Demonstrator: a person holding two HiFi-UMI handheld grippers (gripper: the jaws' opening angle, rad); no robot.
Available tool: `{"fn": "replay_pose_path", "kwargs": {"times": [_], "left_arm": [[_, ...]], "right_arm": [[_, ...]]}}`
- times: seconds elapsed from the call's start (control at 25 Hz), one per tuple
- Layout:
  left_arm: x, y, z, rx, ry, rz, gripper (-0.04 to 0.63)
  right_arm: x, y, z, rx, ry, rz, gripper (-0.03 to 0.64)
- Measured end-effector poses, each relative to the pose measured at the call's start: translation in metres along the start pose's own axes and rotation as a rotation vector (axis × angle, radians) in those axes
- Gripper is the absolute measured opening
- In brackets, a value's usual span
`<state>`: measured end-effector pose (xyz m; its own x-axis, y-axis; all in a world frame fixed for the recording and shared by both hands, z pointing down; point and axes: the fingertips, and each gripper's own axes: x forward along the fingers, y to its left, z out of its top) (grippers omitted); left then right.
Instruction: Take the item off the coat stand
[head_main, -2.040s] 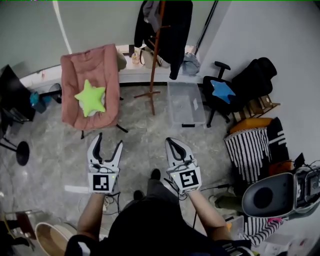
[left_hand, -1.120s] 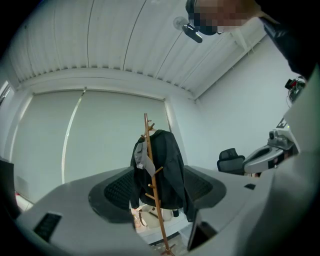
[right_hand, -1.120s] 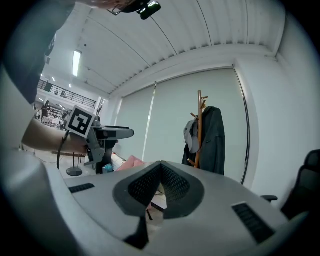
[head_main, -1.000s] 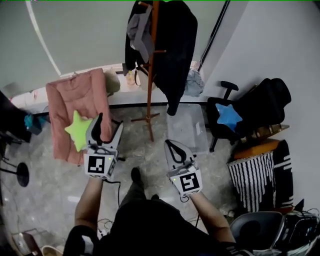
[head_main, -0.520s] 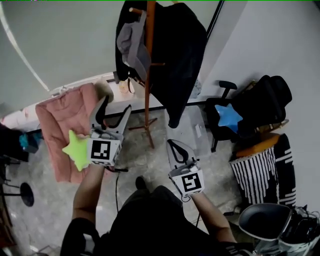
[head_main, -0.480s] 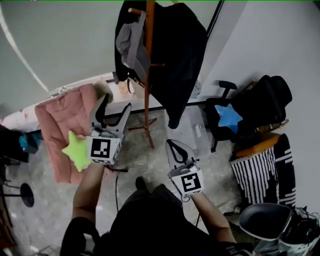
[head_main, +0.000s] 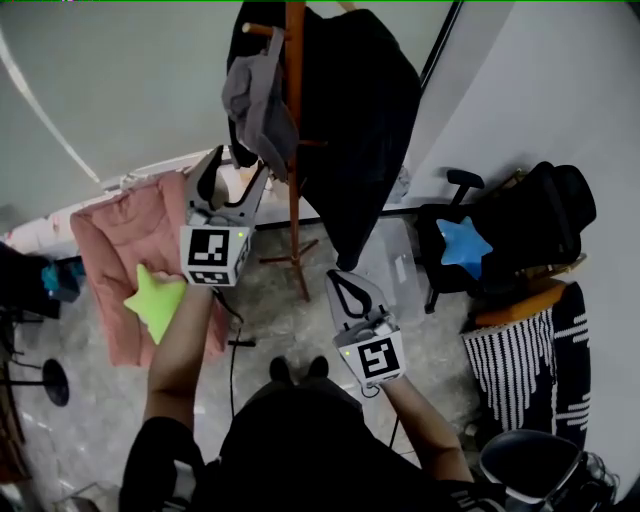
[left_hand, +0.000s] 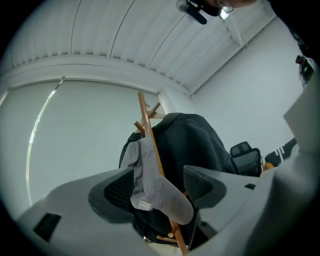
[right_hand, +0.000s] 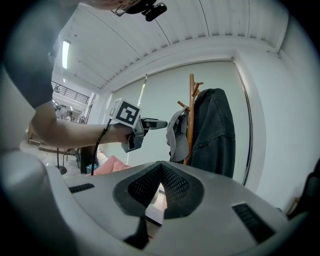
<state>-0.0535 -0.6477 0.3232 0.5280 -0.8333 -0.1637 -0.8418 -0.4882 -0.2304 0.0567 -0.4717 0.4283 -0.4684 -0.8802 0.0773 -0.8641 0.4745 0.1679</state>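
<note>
A: Stand and hangings?
B: Coat stand (head_main: 293, 210) looked smooth wood. Cap (head_main: 255, 100) was matt grey cloth, jacket (head_main: 365, 120) dark matt cloth.
A: Left hand-held gripper (head_main: 235, 168)?
B: Matt grey plastic, with dark, mesh-textured pads (left_hand: 117, 192).

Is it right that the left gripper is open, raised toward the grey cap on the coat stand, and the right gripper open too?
Not quite: the right gripper is shut, jaws tip to tip in the right gripper view. The left gripper is open, raised toward the grey cap on the coat stand.
</note>
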Motion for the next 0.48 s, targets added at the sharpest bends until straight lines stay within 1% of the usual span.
{"fn": "replay_pose_path", "kwargs": {"times": [0.24,0.48], "left_arm": [[0.042,0.007,-0.008,0.050,0.045,0.032,0.307],[0.069,0.011,-0.011,0.060,0.080,0.051,0.307]], "right_arm": [[0.008,-0.013,0.001,0.004,-0.007,0.008,0.018],[0.012,-0.020,0.000,0.016,-0.001,0.011,0.017]]}}
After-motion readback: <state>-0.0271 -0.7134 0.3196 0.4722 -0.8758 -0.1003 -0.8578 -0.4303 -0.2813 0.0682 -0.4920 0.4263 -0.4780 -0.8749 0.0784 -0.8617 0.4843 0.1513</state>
